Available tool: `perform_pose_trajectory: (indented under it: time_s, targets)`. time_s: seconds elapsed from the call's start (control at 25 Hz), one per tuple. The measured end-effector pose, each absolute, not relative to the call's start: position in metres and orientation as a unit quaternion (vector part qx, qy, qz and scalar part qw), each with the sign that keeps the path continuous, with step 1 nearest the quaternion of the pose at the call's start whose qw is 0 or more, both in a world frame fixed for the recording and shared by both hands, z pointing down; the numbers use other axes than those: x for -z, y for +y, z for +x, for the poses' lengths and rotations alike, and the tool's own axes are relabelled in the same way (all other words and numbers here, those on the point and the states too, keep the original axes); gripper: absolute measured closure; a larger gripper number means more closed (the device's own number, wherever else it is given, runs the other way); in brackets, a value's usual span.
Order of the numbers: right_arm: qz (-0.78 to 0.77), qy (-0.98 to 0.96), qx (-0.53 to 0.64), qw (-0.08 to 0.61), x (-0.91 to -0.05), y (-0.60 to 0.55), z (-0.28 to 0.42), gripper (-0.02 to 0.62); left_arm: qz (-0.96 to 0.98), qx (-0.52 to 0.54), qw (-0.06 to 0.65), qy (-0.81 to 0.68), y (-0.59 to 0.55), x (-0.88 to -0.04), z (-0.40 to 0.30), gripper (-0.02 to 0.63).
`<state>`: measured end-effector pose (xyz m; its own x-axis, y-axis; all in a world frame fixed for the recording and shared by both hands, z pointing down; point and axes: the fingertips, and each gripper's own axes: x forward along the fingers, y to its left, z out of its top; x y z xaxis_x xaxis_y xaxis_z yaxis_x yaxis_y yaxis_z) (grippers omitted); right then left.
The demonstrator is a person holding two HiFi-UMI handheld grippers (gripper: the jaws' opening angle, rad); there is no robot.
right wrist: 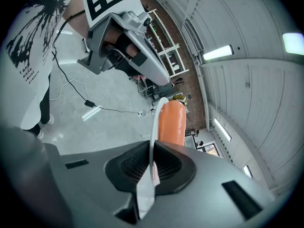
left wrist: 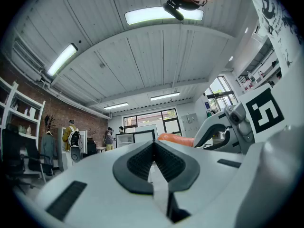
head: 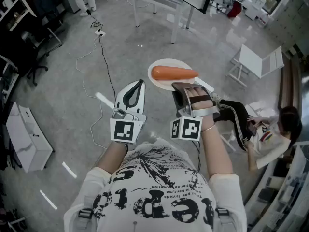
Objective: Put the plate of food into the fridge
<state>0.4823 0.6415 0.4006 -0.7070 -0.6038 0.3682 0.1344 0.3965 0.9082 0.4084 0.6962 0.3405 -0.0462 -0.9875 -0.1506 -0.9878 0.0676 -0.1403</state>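
**Grey floor underfoot, plate carried in mid-air**

Cables (head: 103, 57) trail across the polished floor (head: 58, 105), and no view clearly shows a fridge. The carrying step looks to be in hand. The right tool (head: 183, 87) pinches the near rim of the white plate (head: 169, 63), which is held roughly level out front with the orange food (head: 174, 73) lying across it. Next it must reach the fridge without tipping. The left tool (head: 139, 84), pressed together on nothing, hangs just beside, and both forearms reach forward.
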Motion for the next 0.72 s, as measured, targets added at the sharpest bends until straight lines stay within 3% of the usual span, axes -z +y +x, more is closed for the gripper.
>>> perform_pose_trajectory:
  time_s: [0.72]
  targets:
    - [0.165, -0.772, 0.507, 0.347, -0.406, 0.635, 0.504, 0.575, -0.686, -0.009, 0.095, 0.721, 0.685, -0.347, 0.425, 0.600]
